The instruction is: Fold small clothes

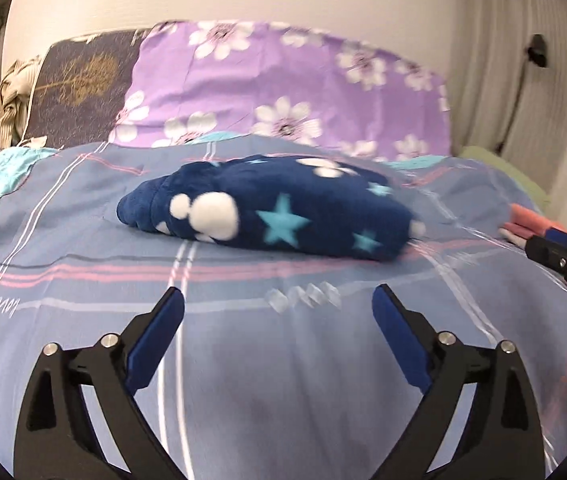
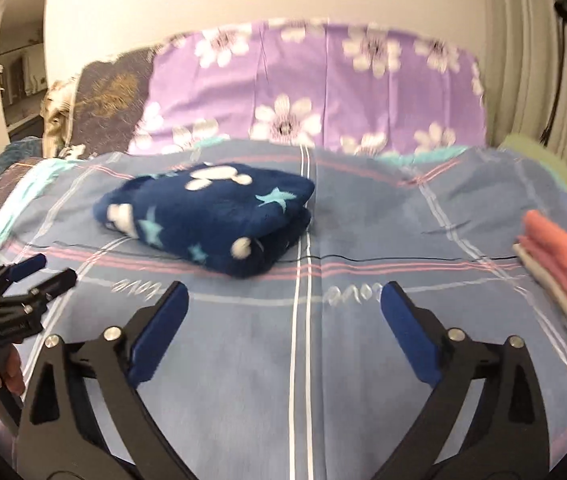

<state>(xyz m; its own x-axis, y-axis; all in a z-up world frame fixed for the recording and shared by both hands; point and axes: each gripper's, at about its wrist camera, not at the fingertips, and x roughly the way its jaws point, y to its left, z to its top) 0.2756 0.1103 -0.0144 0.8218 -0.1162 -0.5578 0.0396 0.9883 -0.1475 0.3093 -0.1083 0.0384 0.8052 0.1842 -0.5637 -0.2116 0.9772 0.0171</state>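
A navy fleece garment point(image 1: 267, 208) with white blobs and light blue stars lies folded into a thick bundle on the blue striped bedsheet point(image 1: 243, 360). It also shows in the right wrist view point(image 2: 207, 220), left of centre. My left gripper point(image 1: 279, 300) is open and empty, a short way in front of the bundle. My right gripper point(image 2: 283, 296) is open and empty, in front of the bundle and to its right. The left gripper also shows in the right wrist view point(image 2: 43, 270) at the left edge. The right gripper's black body shows at the right edge of the left wrist view.
A stack of folded pink and grey clothes point(image 2: 563, 272) lies at the bed's right side. A purple flowered pillow point(image 2: 315, 88) and a dark patterned cushion point(image 1: 79, 88) stand against the wall behind. A green cloth point(image 2: 543, 164) lies far right.
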